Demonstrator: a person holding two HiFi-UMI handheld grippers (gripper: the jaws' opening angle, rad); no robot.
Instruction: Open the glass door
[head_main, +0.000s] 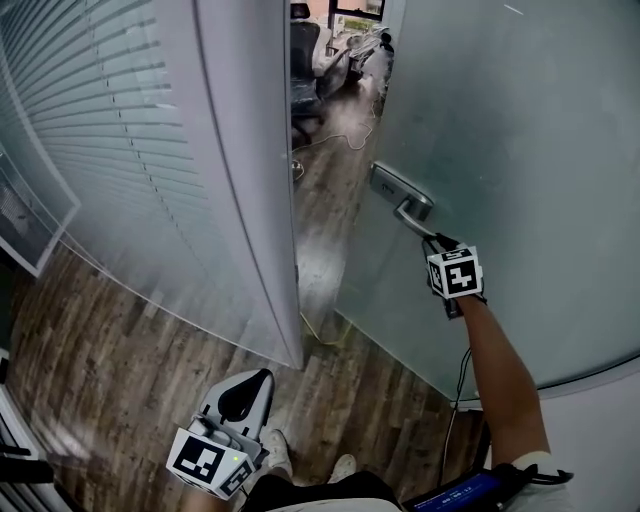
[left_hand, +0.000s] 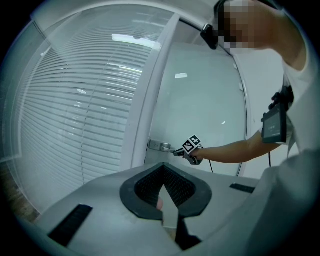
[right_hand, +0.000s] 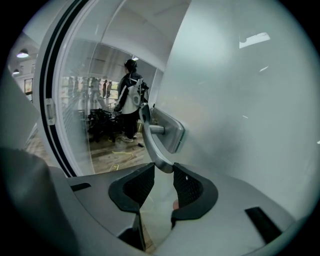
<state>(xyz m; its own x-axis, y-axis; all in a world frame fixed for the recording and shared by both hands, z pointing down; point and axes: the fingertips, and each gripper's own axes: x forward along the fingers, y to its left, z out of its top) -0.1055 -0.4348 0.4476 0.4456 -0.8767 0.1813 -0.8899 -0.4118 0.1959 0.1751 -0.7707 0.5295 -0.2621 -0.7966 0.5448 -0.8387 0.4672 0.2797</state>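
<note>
Jaws of the right gripper (right_hand: 162, 172) clamp the tip of the lever handle (right_hand: 159, 142) on the glass door (head_main: 520, 150), which stands ajar from the white frame (head_main: 250, 200), with the bare forearm (head_main: 500, 370) stretched forward to reach it. Down by the person's waist, above the wooden floor (head_main: 120, 360), the left gripper (left_hand: 164, 167) faces the blinds (left_hand: 75, 115) and the door, its jaws pressed together on nothing.
</note>
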